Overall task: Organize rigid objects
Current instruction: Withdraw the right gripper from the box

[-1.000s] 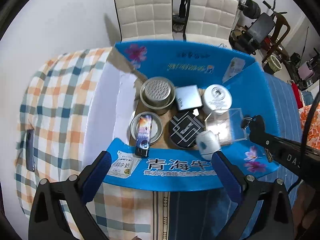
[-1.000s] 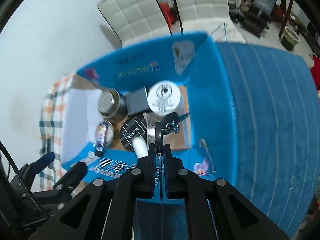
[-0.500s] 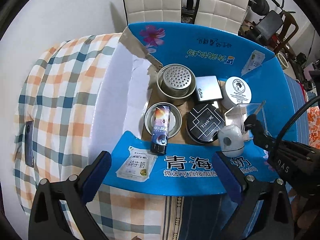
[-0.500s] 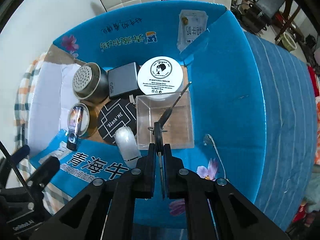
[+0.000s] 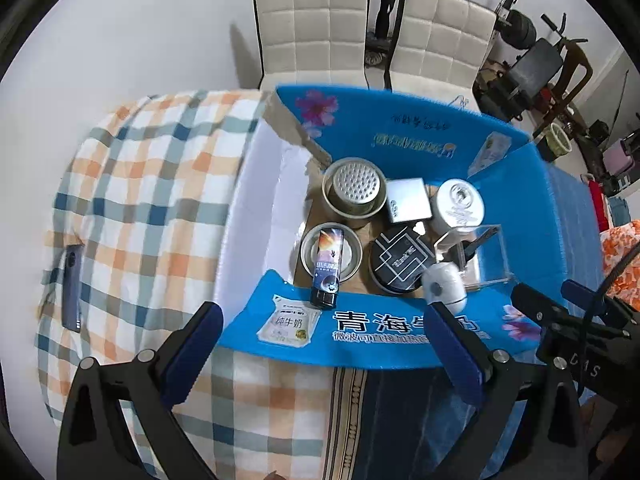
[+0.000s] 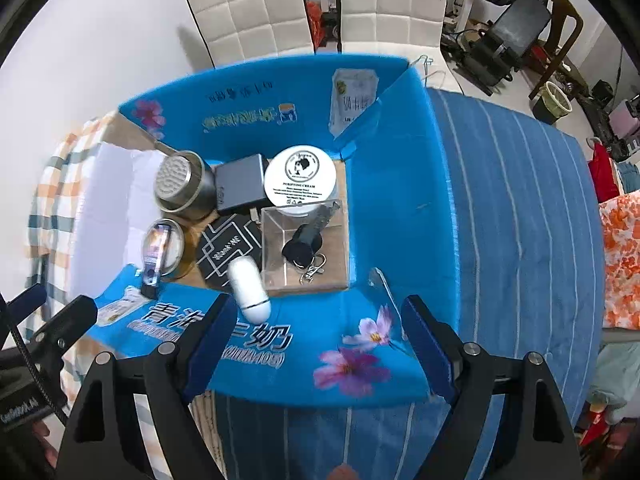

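Observation:
An open blue carton (image 6: pixel 400 200) (image 5: pixel 520 200) holds several items. At its right side stands a clear plastic box (image 6: pixel 272 224) (image 5: pixel 492 264), and a black key with a ring (image 6: pixel 302 246) (image 5: pixel 474 246) lies inside it. My right gripper (image 6: pixel 318 308) hovers over the carton's near flap; its jaws are opening and nothing is between them. My left gripper (image 5: pixel 322 314) is open and empty above the same flap, further left. Also in the carton are a white cream jar (image 6: pixel 300 176), a grey box (image 6: pixel 240 186), a metal strainer cup (image 6: pixel 180 184), a black round tin (image 6: pixel 228 248) and a white capsule (image 6: pixel 248 288).
A dark tube (image 5: pixel 328 264) lies across a small tin and leans on the near flap. A phone (image 5: pixel 72 284) rests on the checked cloth at the left. Two white chairs (image 5: pixel 312 28) stand behind the carton. Blue striped cloth (image 6: pixel 520 240) covers the right side.
The right gripper was shut on the key, carried it over the clear box, then opened; the key now lies in the box. The left gripper drew back and rose a little.

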Motion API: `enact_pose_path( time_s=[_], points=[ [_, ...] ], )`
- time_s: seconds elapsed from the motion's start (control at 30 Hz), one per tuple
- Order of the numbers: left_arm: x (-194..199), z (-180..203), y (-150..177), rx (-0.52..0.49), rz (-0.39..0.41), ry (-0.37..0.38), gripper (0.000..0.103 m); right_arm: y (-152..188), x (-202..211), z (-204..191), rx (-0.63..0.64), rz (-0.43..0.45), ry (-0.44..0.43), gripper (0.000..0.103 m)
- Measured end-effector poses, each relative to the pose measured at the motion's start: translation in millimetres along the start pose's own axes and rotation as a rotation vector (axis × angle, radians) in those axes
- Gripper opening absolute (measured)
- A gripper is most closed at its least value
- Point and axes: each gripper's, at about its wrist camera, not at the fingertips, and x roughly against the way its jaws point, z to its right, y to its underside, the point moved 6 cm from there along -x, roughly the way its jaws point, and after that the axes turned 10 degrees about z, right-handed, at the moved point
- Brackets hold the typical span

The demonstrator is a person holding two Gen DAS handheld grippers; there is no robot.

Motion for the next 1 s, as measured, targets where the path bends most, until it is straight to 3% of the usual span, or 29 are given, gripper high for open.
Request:
enact_pose_path(
  time_s=[0.23, 0.37, 0.6, 0.77, 0.87, 1.0],
  points=[
    [82, 2, -18, 0.011, 0.102, 0.027, 0.103, -6, 94, 1, -0.011, 0.114, -0.019, 0.087],
    [134, 2, -25, 0.019, 0.163, 0.035, 0.103, -9, 162, -1, -0.012, 0.196, -0.02, 0.095],
    [198, 4, -20, 0.033, 0.206, 0.03, 0.103, -4, 262, -1, -0.031, 0.277, -0.071, 0.095],
    [232, 6, -17, 0.021, 0.248, 0.006, 0.103, 4, 311, -2, -0.022, 0.313, -0.092, 0.095],
    [251, 4, -21, 0.018, 0.289, -0.012, 0.103, 9, 331, -4, 0.0, 0.34, -0.088, 0.103],
    [269, 5, -23, 0.011, 0.333, -0.027, 0.103, 10, 349, -4, 0.007, 0.355, -0.091, 0.103]
  ],
)
